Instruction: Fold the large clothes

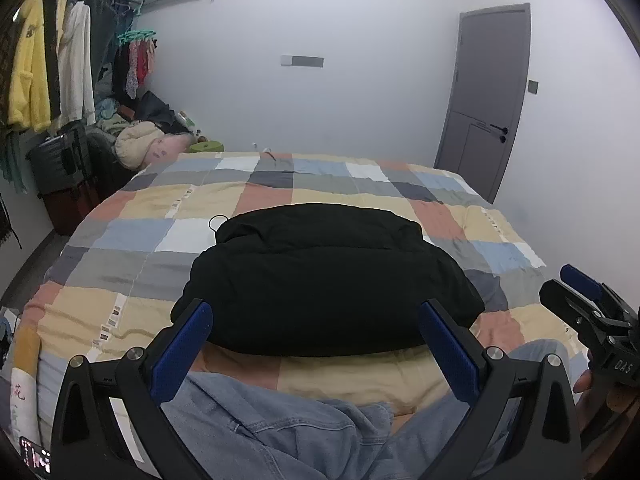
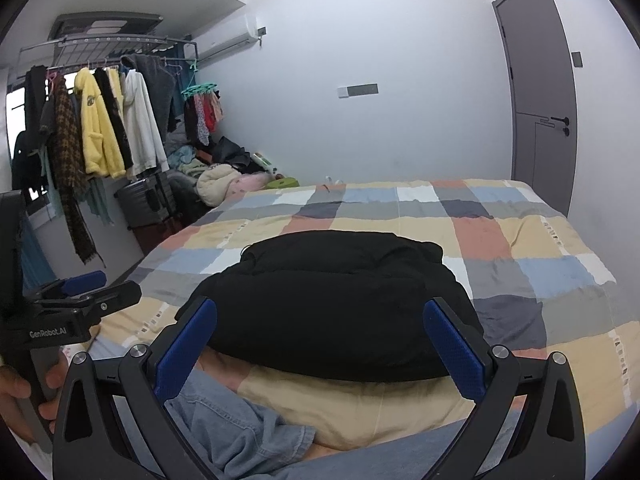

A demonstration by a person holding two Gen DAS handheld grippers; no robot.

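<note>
A black garment (image 1: 324, 276) lies folded in a thick bundle on the checked bedspread (image 1: 132, 240); it also shows in the right wrist view (image 2: 336, 308). My left gripper (image 1: 316, 312) is open and empty, held just short of the bundle's near edge. My right gripper (image 2: 320, 312) is open and empty too, at the same near edge. A light blue denim garment (image 1: 280, 428) lies crumpled under both grippers at the bed's front edge and shows in the right wrist view (image 2: 224, 428). Each gripper shows in the other's view, the right one (image 1: 588, 300) and the left one (image 2: 92, 288).
A clothes rack (image 2: 104, 120) with hanging coats stands at the left beside a dark suitcase (image 2: 140, 204) and a heap of clothes (image 2: 224, 180). A grey door (image 2: 544, 92) is at the right. A phone (image 1: 36, 456) lies at the lower left.
</note>
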